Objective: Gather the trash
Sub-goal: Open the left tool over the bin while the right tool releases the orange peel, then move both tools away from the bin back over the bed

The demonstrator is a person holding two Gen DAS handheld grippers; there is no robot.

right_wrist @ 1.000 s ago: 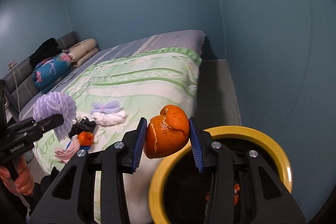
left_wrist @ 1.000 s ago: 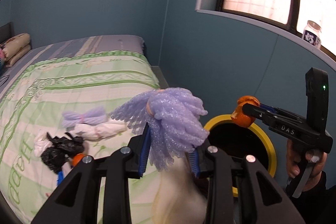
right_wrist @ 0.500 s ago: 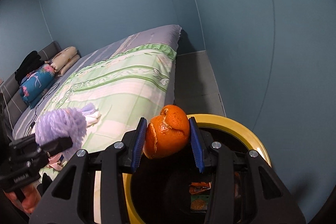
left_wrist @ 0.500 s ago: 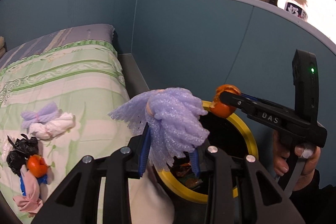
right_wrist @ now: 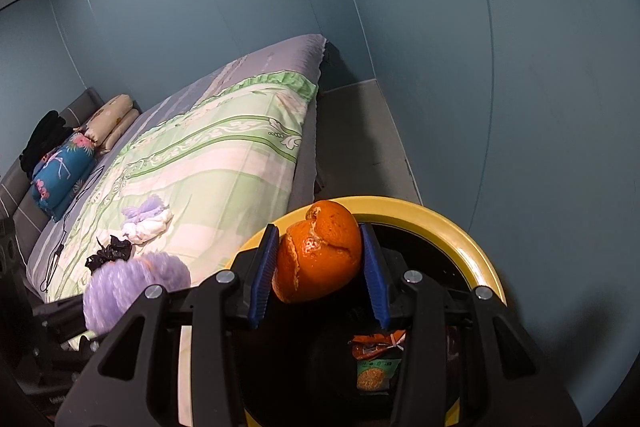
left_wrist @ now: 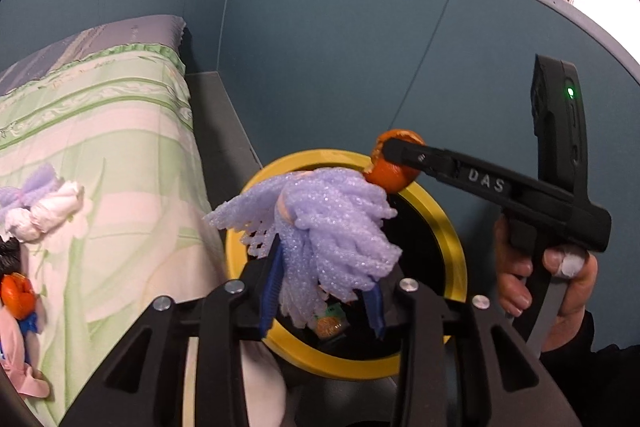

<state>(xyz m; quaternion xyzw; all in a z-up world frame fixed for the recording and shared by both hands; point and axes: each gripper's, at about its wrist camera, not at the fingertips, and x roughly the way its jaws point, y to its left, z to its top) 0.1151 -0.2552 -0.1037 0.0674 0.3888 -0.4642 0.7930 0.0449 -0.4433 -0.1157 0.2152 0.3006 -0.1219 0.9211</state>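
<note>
**Q:** Blue-walled bedroom, yes? What is the landmark?

**A:** One round bin (left_wrist: 454,243) with a yellow rim, on the floor beside the bed (right_wrist: 208,163). Both trash items hang over it, likely so they fall inside when released.

**Q:** What do the tongs hold?

**A:** The left tongs (left_wrist: 324,299) have one purple foam net (left_wrist: 336,227) between their pads, above the bin's opening. Their jaws have just been easing apart, which looks like the start of a drop. The right tongs (right_wrist: 318,267) pinch one orange peel (right_wrist: 320,251) above the bin's far rim.

**Q:** How much trash is left?

**A:** On the bed, left of the bin, lie one white wad (left_wrist: 52,211) tied with purple foam, one crumpled black bag (right_wrist: 110,253), one more orange peel (left_wrist: 16,295) and one pink scrap (left_wrist: 16,355). At least one snack wrapper (right_wrist: 374,367) is already at the bottom of the bin.
</note>
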